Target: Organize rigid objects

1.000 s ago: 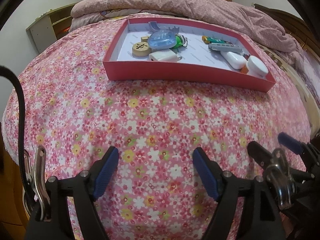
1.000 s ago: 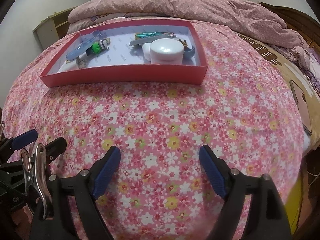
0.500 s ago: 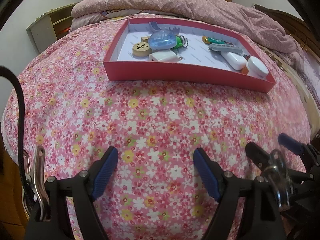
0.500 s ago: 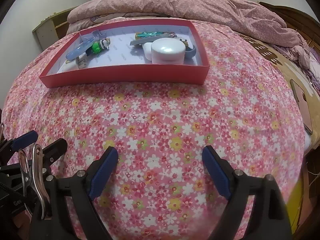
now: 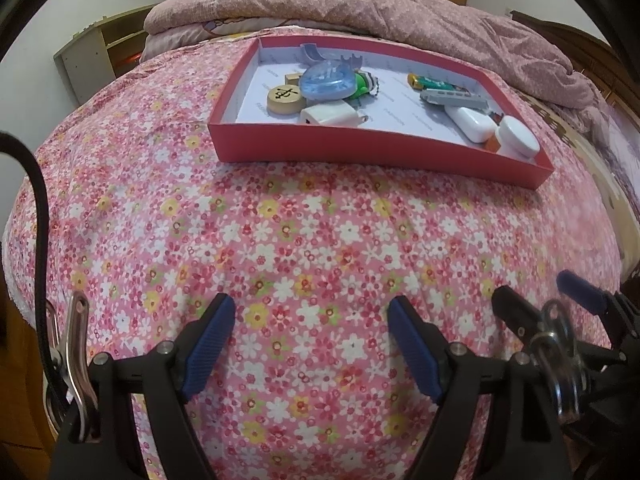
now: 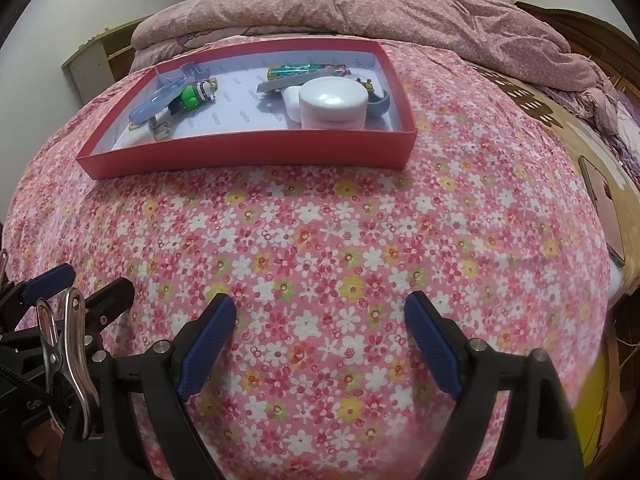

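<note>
On the bed: one pink flower-print bedspread (image 5: 320, 232), soft and slightly puckered, with a rumpled mauve quilt (image 5: 380, 4) heaped at the far end.
Tray: one shallow red cardboard tray (image 5: 360, 154), rectangular with a white printed lining, sits on the far half of the spread, well apart from both tools.
Left cluster in tray: one round wooden chess piece (image 5: 283, 99) with a carved character, one clear blue oval plastic case (image 5: 328, 83) lying over a green toy figure (image 5: 362, 83), and one white boxy charger (image 5: 328, 115) nearest the front wall.
Right cluster in tray: one green lighter (image 5: 426, 81), one grey toy train (image 5: 454, 98), one glossy white oblong case (image 5: 470, 123), and one round white lidded jar (image 6: 334, 105), smooth and squat, in the near right corner.
Left gripper: left gripper (image 5: 310, 344) hovers low over the near spread, black frame with ribbed blue pads, jaws spread wide with nothing between them.
Right gripper: right gripper (image 6: 318, 342) sits level beside it, same build, jaws likewise wide apart and empty.
Far right: one phone (image 6: 602, 208) lies flat near the bed's edge.
</note>
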The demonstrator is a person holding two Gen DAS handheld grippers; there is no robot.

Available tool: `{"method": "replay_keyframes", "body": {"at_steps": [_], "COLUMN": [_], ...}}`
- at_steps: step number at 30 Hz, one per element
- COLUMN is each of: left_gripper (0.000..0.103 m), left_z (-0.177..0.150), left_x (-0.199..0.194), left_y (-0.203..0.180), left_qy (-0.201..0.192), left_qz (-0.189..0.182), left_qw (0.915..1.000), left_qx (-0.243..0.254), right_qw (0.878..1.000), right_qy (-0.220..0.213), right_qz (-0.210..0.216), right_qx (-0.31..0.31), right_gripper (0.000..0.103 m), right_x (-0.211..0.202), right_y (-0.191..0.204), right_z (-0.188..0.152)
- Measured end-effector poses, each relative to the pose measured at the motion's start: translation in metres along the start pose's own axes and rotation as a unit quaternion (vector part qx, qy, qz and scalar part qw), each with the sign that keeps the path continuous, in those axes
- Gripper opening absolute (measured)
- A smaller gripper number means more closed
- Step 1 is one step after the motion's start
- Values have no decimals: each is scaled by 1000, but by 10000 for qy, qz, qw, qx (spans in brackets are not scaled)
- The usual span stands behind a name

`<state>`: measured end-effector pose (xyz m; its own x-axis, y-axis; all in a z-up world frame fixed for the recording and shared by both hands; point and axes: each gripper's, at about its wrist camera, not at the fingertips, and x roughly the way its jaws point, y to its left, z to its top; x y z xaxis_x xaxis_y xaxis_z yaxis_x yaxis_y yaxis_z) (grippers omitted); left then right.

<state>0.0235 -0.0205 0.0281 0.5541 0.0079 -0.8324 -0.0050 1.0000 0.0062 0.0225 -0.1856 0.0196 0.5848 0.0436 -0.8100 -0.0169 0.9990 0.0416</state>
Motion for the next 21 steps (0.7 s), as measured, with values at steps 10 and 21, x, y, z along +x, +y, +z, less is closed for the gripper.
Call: {"method": "replay_keyframes", "body": {"at_steps": [10, 21], "left_gripper": [83, 83], "left_z": [-1, -1], "left_x": [0, -1], "left_y": [2, 2], "left_qy": [-21, -47], "left_qz": [-1, -3], "left_qw": [10000, 10000], "left_qx": [-12, -33], "right_qw": [10000, 10000], "right_qy": [-13, -29], "right_qz": [-44, -39], "right_qx": [5, 18], "right_gripper": [90, 90], "right_x": [2, 2], "right_y": [2, 1], "right_z": [1, 2]}}
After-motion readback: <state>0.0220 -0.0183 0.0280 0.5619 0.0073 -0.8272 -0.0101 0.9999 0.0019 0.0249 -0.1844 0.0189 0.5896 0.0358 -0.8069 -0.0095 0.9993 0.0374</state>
